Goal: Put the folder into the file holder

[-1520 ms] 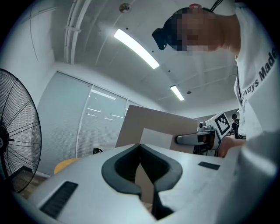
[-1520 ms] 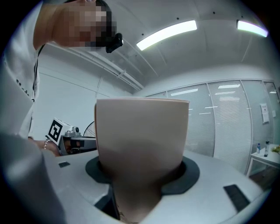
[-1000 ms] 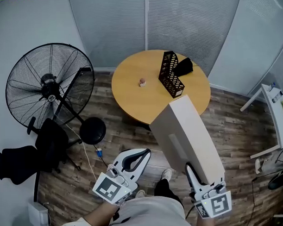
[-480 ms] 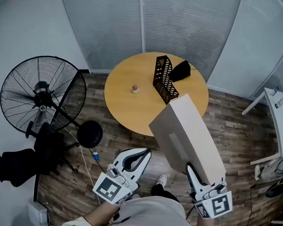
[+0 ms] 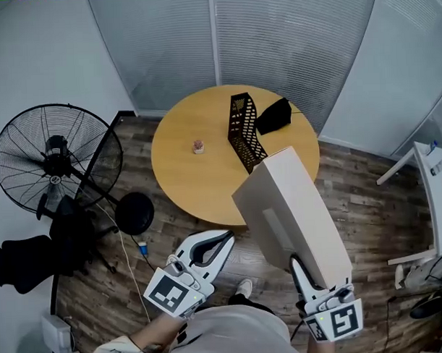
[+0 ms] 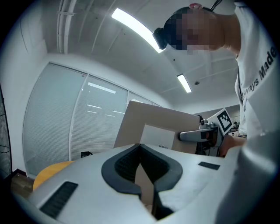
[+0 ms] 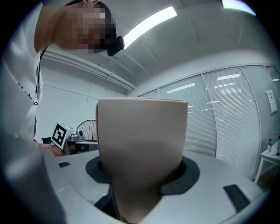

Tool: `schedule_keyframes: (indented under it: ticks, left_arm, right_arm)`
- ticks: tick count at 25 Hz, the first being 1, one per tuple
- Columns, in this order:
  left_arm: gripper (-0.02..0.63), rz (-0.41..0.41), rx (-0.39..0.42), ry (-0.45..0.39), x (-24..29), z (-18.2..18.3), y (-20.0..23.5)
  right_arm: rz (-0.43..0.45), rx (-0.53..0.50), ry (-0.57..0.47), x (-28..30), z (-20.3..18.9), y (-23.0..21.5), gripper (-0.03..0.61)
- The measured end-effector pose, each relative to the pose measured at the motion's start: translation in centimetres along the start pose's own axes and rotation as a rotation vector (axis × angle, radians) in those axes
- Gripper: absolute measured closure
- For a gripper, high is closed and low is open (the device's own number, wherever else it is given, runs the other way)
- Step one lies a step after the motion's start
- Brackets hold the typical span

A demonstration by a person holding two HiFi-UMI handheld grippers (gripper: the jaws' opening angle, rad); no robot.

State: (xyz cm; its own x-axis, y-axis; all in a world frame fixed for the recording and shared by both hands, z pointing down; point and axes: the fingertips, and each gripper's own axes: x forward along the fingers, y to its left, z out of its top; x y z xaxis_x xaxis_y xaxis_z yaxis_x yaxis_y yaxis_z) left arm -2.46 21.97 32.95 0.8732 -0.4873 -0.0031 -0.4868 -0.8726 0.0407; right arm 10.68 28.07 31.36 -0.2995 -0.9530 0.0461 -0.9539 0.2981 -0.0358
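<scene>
The round table point(image 5: 200, 187) fills the middle of the room, and the step in hand, as we judge it, is the approach to it with the load.

The folder point(image 5: 295, 213), a thick beige box type, is in the air on the right. Its near end is in the right gripper point(image 5: 300, 274). In the head view its far end reaches the table's near right rim, short of the holder point(image 5: 242, 131).

The holder is black mesh and stands on the far right part of the table. Its tall end is far and its low end near.

The right gripper's jaws stand wide and press on the folder's two faces; the right gripper view shows the folder filling the gap. The left gripper point(image 5: 222, 241) hangs to the left with its tips together and nothing between them.

A black pouch point(image 5: 273, 116) lies just right of the holder's far end, and a small thing point(image 5: 198, 146) sits to its left.

To do this well, we should:
- keep the clamp firm, since we hold a long folder by one end
- line its narrow edge up with the holder's slot
- lower it upright from above
- steady the light mesh with the free left gripper, so that it neither slides nor tips
- keep clear of the pouch
</scene>
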Motion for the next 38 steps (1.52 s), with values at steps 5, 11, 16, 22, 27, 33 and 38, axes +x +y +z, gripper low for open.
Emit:
schedule_keyframes:
  ticks: [5, 11, 16, 22, 27, 33, 38]
  left_arm:
    - [0.591, 0.014, 0.006, 0.001, 3.3, -0.3, -0.5]
    - [0.591, 0.032, 0.004, 0.006, 5.2, -0.7, -0.8]
    - [0.591, 0.04, 0.001, 0.02, 6.0, -0.9, -0.5]
    - [0.591, 0.042, 0.003, 0.028, 6.1, -1.5, 0.5]
    - [0.591, 0.043, -0.002, 0.02, 6.7, -1.8, 2.6]
    - [0.591, 0.04, 0.0, 0.006, 8.4, -1.4, 6.5]
    - [0.591, 0.039, -0.003, 0.013, 10.2, -1.5, 10.5]
  right_arm:
    - [0.01, 0.004, -0.005, 0.2, -0.1, -3.6, 0.291]
    - [0.027, 0.005, -0.004, 0.6, -0.6, -5.9, 0.291]
    - [0.027, 0.009, -0.004, 1.1, -0.5, -7.0, 0.291]
    - [0.024, 0.02, 0.0, 2.2, -1.1, -7.2, 0.291]
    - [0.025, 0.012, -0.002, 4.3, -1.3, -7.3, 0.291]
    - [0.027, 0.007, 0.001, 8.6, -1.0, -7.9, 0.291]
    - [0.021, 0.003, 0.005, 12.7, -0.8, -9.0, 0.291]
